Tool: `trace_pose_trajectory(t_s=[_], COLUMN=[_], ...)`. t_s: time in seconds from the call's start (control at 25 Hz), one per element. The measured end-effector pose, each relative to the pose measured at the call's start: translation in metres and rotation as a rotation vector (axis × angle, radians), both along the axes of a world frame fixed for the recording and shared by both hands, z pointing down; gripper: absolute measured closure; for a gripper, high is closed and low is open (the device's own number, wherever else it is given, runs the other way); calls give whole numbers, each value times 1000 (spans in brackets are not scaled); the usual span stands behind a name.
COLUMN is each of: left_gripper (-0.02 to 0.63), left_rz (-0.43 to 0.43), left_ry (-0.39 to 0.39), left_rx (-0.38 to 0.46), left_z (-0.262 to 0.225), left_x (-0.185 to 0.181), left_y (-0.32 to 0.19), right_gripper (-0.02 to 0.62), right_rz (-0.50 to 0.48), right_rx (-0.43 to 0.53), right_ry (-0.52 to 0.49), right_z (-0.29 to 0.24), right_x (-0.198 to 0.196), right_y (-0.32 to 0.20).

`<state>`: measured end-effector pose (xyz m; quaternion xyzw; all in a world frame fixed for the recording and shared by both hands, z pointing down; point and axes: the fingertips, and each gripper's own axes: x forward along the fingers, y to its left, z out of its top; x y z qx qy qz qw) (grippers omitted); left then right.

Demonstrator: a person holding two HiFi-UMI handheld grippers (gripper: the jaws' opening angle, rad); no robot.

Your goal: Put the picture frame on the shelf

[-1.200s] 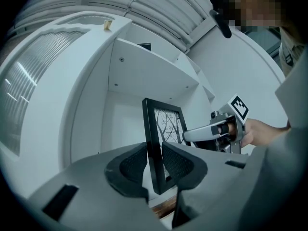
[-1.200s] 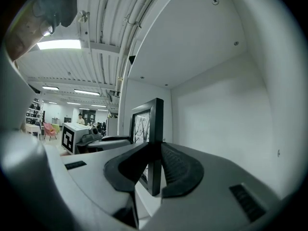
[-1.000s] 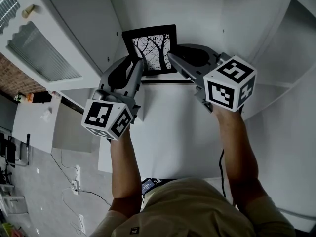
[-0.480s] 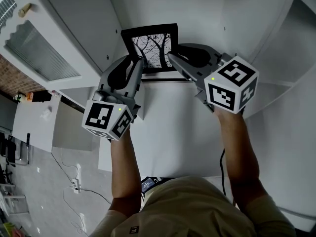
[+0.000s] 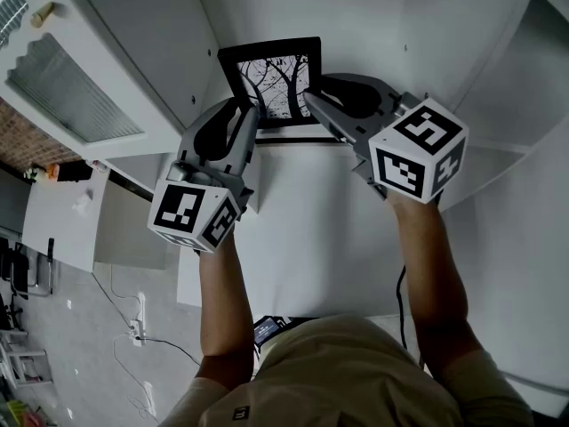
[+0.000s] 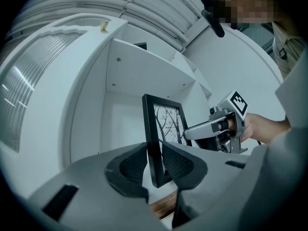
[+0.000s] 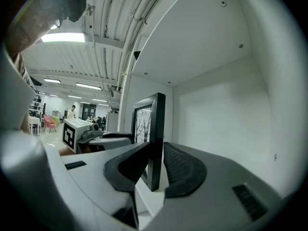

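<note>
Picture frame: black picture frame [image 5: 271, 83] with a black-and-white bare-branches print, stood upright at the back of the white cubby, print side facing the person

Where it was exactly: just over the back end of the shelf [image 5: 302, 229], held between the two grippers; honestly couldn't tell if its bottom edge was touching the board or a hair off it

Left gripper: left gripper [image 6: 154, 148] had its fingers closed on the frame's left edge, one dark ribbed pad on the front and one on the back, low down near the corner

Right gripper: right gripper [image 7: 155, 148] did the same on the frame's right edge, fingers pinched on the black moulding front and back, also low down

Both together: they came in from opposite sides, so each gripper view showed the other gripper across the print

Marker cubes: left marker cube [image 5: 191, 213] and right marker cube [image 5: 416, 154] sat close to the camera, with bare forearms [image 5: 222, 301] running back from them

Shelf unit: all white, side walls and a top panel boxed the cubby in

Off to the left: cabinet door [image 5: 80, 96] with ribbed glass and a small knob [image 5: 44, 14]

Down below: grey floor with a power strip [image 5: 133, 332] and a loose cable
</note>
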<state>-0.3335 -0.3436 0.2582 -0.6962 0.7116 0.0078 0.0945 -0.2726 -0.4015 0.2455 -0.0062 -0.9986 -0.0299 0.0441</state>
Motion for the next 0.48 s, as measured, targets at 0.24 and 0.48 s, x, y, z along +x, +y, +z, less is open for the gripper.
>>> trace_pose_trajectory(t_s=[0.24,0.48], left_gripper=[522,522], left_rz=[-4,-4], left_ry=[1,-1], left_rx=[-4,-6], left_z=[3,5], left_x=[-1,-1], left_y=[2,5], right_gripper=[518,518], right_rz=[7,12], right_rx=[8,8], right_ry=[0,6], right_z=[1,2], right_x=[1,4], right_y=[0,1])
